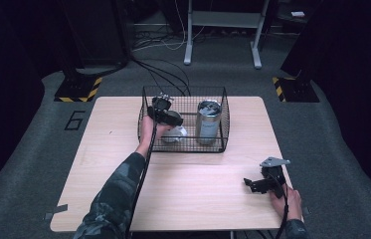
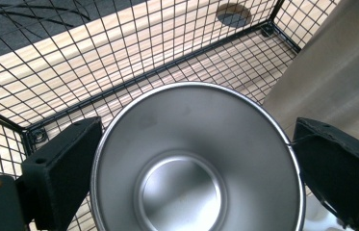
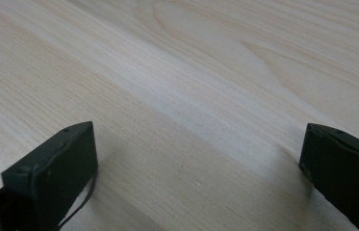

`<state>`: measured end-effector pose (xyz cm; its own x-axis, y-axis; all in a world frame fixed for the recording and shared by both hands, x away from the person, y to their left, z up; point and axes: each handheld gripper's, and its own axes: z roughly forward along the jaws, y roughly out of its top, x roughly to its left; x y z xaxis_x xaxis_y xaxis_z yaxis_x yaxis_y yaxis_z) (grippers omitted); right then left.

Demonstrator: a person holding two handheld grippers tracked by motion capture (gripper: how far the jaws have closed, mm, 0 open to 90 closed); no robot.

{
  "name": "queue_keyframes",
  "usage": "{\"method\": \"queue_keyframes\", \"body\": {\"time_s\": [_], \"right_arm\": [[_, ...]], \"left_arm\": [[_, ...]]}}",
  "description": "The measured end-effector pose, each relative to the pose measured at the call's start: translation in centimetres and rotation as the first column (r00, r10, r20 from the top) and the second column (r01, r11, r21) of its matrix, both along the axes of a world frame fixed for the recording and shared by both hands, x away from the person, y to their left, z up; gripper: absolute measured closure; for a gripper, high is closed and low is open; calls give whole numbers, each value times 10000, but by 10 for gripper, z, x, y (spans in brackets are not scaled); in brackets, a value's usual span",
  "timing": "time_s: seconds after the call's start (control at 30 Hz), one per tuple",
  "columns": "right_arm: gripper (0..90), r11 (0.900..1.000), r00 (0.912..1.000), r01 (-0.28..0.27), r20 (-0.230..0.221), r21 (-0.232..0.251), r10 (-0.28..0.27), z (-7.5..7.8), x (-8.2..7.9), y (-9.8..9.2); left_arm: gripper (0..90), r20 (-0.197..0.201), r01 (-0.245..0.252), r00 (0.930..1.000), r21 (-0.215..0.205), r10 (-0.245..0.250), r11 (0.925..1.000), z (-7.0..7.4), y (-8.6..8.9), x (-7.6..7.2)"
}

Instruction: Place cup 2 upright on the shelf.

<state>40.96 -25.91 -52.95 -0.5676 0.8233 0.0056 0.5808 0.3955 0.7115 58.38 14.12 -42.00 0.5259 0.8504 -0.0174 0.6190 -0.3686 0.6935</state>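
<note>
Inside the black wire-mesh basket (image 1: 223, 119) that stands at the far middle of the pale wooden table (image 1: 123, 164), the left gripper (image 1: 165, 115) hangs over a shiny round stainless-steel cup (image 2: 196, 163). In the left gripper view its two black jaws stand wide apart, one on each side of the cup's rim, and the left one lies against or just beside the rim; whether either truly presses on the metal I cannot tell. The cup sits upright, mouth up and empty, on the basket floor near the basket's left near corner. Just beside it, towards the basket's right side, stands a tall cylindrical silver metal canister (image 1: 208, 122), upright. Something small and white (image 1: 179, 132) lies low between the two; what it is I cannot tell.

The step in hand looks like grasping the cup to lift it from the basket. Next, the jaws would need to close squarely across the rim, then rise straight up, clear of the canister and the mesh wall.

The right gripper (image 1: 252, 183) rests low over the table near its right near corner, jaws spread wide and holding nothing.
</note>
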Motion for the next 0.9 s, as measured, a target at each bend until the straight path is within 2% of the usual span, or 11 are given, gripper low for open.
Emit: {"method": "queue_keyframes", "body": {"time_s": [0.13,0.37,0.5,0.7,0.9], "right_arm": [[0,10000,10000,2,1,0,-2,0,0,0],[0,10000,10000,4,1,1,-4,0,0,0],[0,10000,10000,1,0,-1,-1,0,0,0],[0,10000,10000,1,1,1,-1,0,0,0],[0,10000,10000,5,0,4,-5,0,0,0]], "left_arm": [[58,15,31,10000,37,-31,10000,0,0,0],[54,-188,208,9996,199,-205,9996,1,2,-1],[53,9,157,9999,170,-158,9997,5,2,-2],[40,341,365,9988,-114,-361,9993,22,1,-8],[25,896,802,9929,-157,-785,9967,47,0,-27]]}}
